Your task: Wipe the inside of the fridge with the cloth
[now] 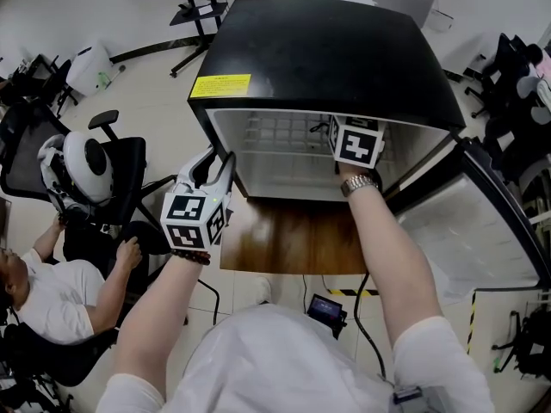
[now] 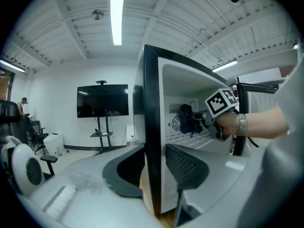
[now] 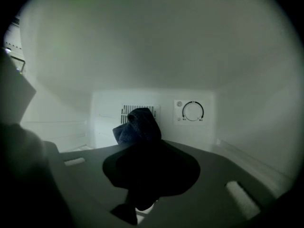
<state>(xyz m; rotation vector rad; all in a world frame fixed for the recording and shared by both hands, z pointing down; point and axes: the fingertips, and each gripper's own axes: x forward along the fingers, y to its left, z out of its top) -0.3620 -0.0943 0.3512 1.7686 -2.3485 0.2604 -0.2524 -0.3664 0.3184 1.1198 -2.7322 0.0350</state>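
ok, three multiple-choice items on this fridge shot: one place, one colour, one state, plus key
1. Where is the cloth?
A) draped over a chair
B) in the right tongs, inside the fridge
C) on top of the fridge

2. What colour is the fridge outside?
A) white
B) red
C) black

3. How is the fridge door?
A) open
B) shut
C) taken off

Key:
1 B: the right gripper view shows the tongs shut on the dark blue cloth, with the fridge's back wall and dial behind it.
2 C: the head view shows a black top and black side edges.
3 A: in the head view the door stands swung out to the right, leaving the pale inside in view.
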